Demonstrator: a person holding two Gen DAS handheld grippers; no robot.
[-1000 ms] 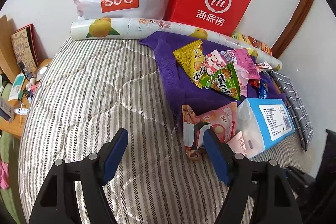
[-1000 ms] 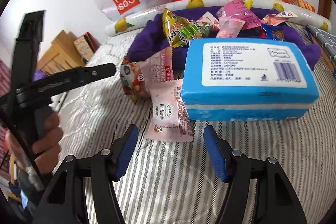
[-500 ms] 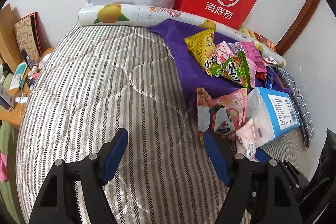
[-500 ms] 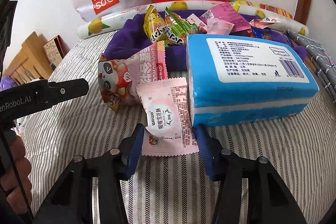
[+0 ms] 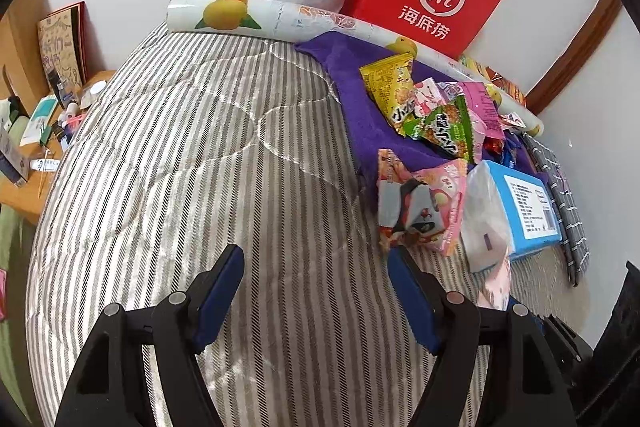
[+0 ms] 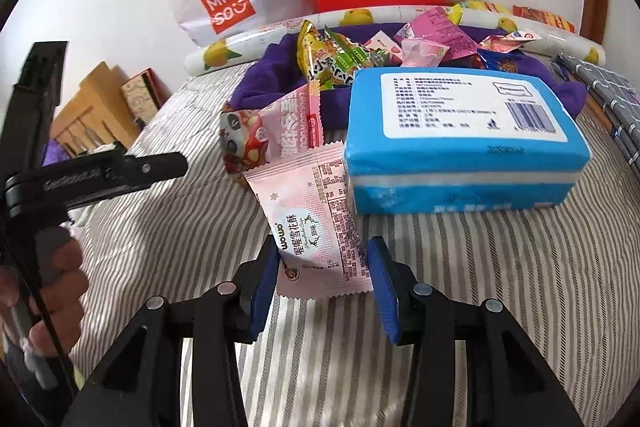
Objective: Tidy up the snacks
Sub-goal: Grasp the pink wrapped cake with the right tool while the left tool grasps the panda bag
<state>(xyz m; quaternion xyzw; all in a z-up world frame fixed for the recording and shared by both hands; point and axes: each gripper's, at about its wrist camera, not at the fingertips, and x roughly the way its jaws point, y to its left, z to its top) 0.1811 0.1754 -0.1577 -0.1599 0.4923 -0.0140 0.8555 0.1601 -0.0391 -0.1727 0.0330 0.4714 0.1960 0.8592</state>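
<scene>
Item: pale pink snack packet (image 6: 320, 239), pick-up step in hand.
Right gripper (image 6: 323, 281) clenched on the packet's near end, blue tissue pack (image 6: 460, 143) just beyond the right finger. Left gripper (image 5: 316, 291) released, holding nothing, over striped quilt (image 5: 180, 167). Next move, likely: lift clear, carry to a sorting spot.

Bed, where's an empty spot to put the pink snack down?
The striped blanket is bare on its whole left side, between the lemon roll at the back, the purple towel and the left tongs. It is crowded on the right: snack pile, cat packet, blue tissue pack.
</scene>
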